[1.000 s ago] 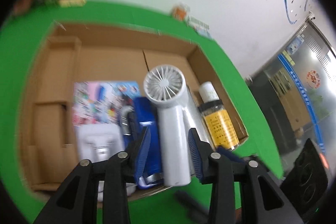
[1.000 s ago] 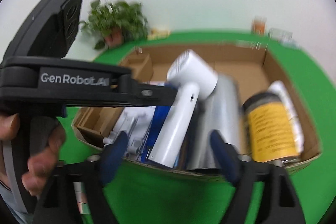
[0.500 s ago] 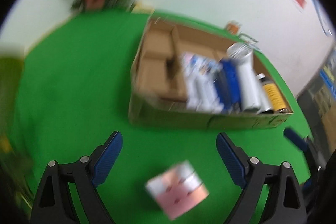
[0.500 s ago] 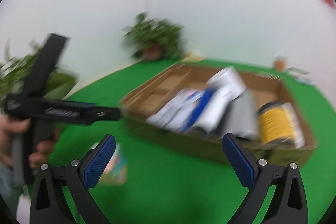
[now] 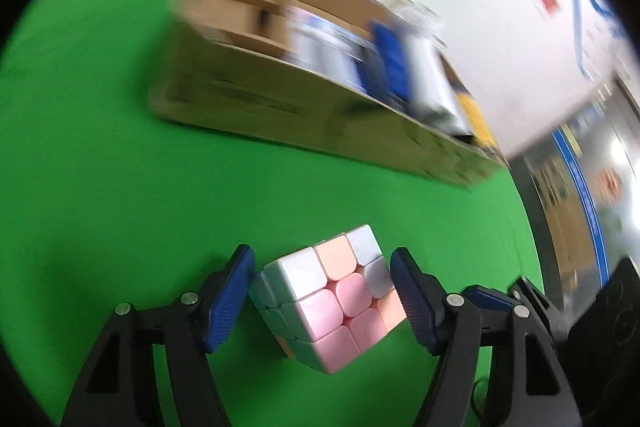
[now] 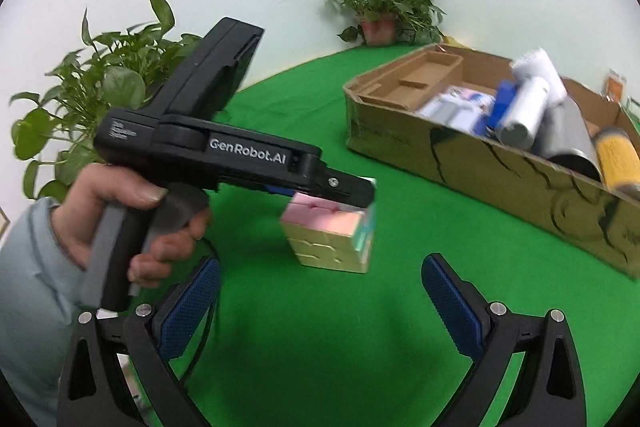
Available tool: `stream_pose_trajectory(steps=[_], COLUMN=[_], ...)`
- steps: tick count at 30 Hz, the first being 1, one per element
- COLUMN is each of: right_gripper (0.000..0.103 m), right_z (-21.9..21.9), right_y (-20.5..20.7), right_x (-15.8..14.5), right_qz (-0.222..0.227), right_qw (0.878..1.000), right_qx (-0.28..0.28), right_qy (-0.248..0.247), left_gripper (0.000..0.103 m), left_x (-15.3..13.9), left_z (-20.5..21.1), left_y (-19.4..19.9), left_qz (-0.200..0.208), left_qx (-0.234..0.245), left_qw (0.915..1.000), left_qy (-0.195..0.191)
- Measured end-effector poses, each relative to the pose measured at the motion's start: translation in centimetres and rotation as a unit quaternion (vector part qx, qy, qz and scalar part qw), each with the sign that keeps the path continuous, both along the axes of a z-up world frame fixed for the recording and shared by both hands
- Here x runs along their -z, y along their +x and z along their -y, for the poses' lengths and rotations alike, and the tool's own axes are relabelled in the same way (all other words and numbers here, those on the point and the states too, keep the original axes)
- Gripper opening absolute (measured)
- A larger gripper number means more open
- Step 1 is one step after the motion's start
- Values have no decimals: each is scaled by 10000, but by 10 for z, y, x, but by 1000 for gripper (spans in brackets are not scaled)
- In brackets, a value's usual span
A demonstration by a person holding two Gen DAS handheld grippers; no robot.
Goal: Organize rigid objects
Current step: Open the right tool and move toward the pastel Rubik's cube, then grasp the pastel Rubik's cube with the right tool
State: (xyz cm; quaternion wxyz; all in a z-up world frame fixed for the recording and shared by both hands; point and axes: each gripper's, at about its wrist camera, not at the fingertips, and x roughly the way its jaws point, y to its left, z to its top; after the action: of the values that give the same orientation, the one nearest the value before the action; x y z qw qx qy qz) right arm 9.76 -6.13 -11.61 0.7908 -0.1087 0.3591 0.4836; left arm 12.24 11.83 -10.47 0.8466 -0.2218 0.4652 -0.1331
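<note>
A pastel puzzle cube [image 5: 340, 291] sits on the green table between the blue pads of my left gripper [image 5: 320, 291]. Its jaws are closing on the cube, and the pads stand right at its sides with thin gaps still showing. In the right wrist view the same cube [image 6: 332, 235] lies under the left gripper's finger, with a person's hand [image 6: 120, 211] on the handle. My right gripper [image 6: 320, 307] is wide, its jaws closing slightly, with nothing between them. It hovers just short of the cube. The cardboard box [image 6: 480, 163] holds a white fan [image 6: 528, 99], a yellow-labelled bottle [image 6: 616, 155] and other items.
The cardboard box [image 5: 320, 119] lies beyond the cube, blurred. Potted plants [image 6: 384, 3] stand at the table's far edge and another plant [image 6: 100, 95] at the left. Green cloth [image 6: 300, 99] covers the table between the cube and the box.
Both grippers pulled back from the box and dropped toward the table. The left one came down around the cube and its jaws narrowed; the fan stayed in the box.
</note>
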Motion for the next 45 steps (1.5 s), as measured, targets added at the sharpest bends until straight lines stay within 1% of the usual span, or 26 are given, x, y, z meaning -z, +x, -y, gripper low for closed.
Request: stream_pose_trajectory(steps=[2,4,5,6,8,9,11,12,14,16,18,20,21,22,23,24,27,29,31,33,35,37,40,45], right_gripper=[96,95,95,94,90,89,89,89,89,88,82,80,68,63,62,60,59,57,53,46,44,43,43,43], right_z=[17,36,47,56,78,85,99,105,110,109,102,93,87,83,79,76,76,75,73,71,67,62,58,46], right_y=[-2,-9,-13,-16,-20,-20,-22,-23,-24,-23,-19,-13,-9,-7,-8,-8,-6,-9,-14,-17,-21,-25,-25,-24], right_x=[5,11,15,18,25,28,30,31,34,38,41,44,47,49,48,49,49,50,50,47,46,44,39,21], right_qz=[-101,-69,-18,28,75,67,72,61,20,40,39,-1,-79,-118,40,77,67,185,290,276,295,384,387,502], right_qw=[9998,9990,9982,9972,9942,9932,9918,9916,9919,9920,9925,9926,9917,9908,9898,9883,9883,9870,9855,9860,9863,9855,9870,9882], right_qx=[77,147,188,232,421,487,600,634,652,629,504,352,262,195,194,219,367,464,565,630,628,628,628,615], right_qy=[-182,-412,-569,-705,-988,-1051,-1126,-1126,-1091,-1094,-1113,-1165,-1259,-1332,-1411,-1505,-1480,-1528,-1571,-1517,-1496,-1531,-1428,-1310], left_gripper=[70,70,70,69,67,67,68,70,70,70,68,68,67,67,67,67,66,66,66,66,66,63,63,63], left_x=[2,5,6,7,6,2,-5,-8,-5,5,19,27,30,31,30,28,26,24,19,13,10,8,0,-14], left_z=[29,65,85,98,111,115,114,109,103,97,95,99,102,102,103,102,99,100,99,99,97,94,87,78], left_y=[3,5,5,5,4,0,-10,-16,-20,-25,-26,-23,-24,-27,-28,-27,-27,-25,-27,-28,-27,-30,-33,-35], left_qz=[65,79,16,-76,-212,-212,-140,-166,-300,-540,-789,-964,-1017,-1039,-1005,-999,-1006,-981,-901,-810,-757,-682,-549,-343], left_qx=[529,1127,1422,1611,1757,1779,1728,1633,1439,1199,1017,988,1043,1069,1036,1009,928,933,917,874,838,823,772,680], left_qw=[9986,9935,9896,9866,9835,9828,9836,9849,9869,9878,9860,9828,9799,9788,9800,9806,9810,9821,9852,9885,9903,9916,9934,9953], left_qy=[-24,-114,-194,-251,-364,-450,-506,-551,-661,-834,-1057,-1227,-1361,-1404,-1369,-1352,-1376,-1308,-1135,-929,-810,-726,-647,-590])
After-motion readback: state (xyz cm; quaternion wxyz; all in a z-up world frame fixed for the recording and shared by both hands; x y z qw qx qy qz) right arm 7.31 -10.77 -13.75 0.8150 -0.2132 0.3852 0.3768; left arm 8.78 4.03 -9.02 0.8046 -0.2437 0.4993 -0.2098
